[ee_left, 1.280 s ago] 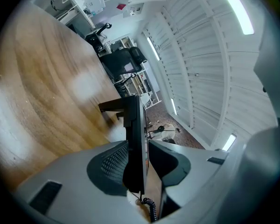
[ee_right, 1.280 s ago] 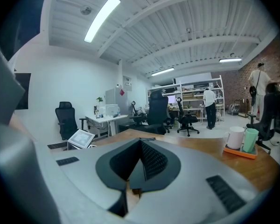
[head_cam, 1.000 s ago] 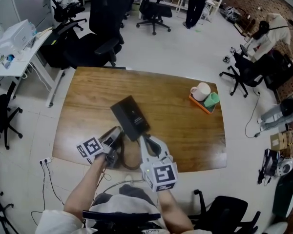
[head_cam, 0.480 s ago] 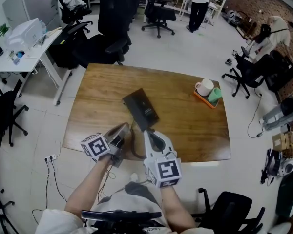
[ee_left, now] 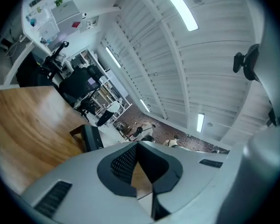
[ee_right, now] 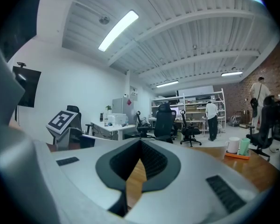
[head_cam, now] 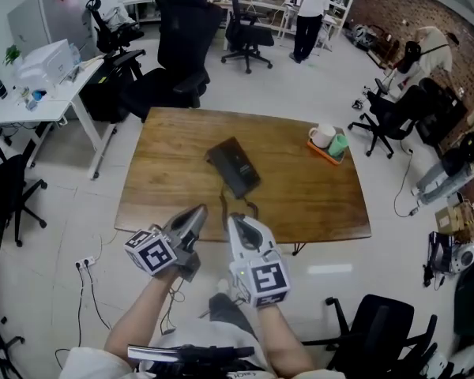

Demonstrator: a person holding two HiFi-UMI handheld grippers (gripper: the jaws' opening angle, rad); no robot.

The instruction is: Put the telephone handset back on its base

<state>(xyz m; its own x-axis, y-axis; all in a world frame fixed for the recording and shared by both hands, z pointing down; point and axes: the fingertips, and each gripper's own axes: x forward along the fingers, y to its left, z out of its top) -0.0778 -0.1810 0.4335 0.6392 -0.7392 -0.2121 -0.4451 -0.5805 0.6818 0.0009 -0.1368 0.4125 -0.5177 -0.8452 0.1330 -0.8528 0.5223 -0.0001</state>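
Observation:
The black telephone (head_cam: pixel 234 167) lies at the middle of the wooden table (head_cam: pixel 166 188); its handset looks seated on the base, and the dark cord (head_cam: pixel 247 208) curls toward the near edge. My left gripper (head_cam: pixel 198 211) and right gripper (head_cam: pixel 232 219) hang side by side at that near edge, short of the phone and touching nothing. In the left gripper view the left gripper (ee_left: pixel 137 144) is shut and empty, with the phone (ee_left: pixel 91 137) ahead. In the right gripper view the right gripper (ee_right: pixel 141 142) is shut and empty too.
An orange tray (head_cam: pixel 322 155) with a white mug (head_cam: pixel 324 136) and a green cup (head_cam: pixel 338 144) sits at the table's far right corner. Black office chairs (head_cam: pixel 182 50) stand beyond the far edge. A white desk (head_cam: pixel 31 101) stands at the left, and people are in the background.
Both grippers have drawn back from the phone to the table's near edge. The phone now lies farther away, with its cord trailing toward me.

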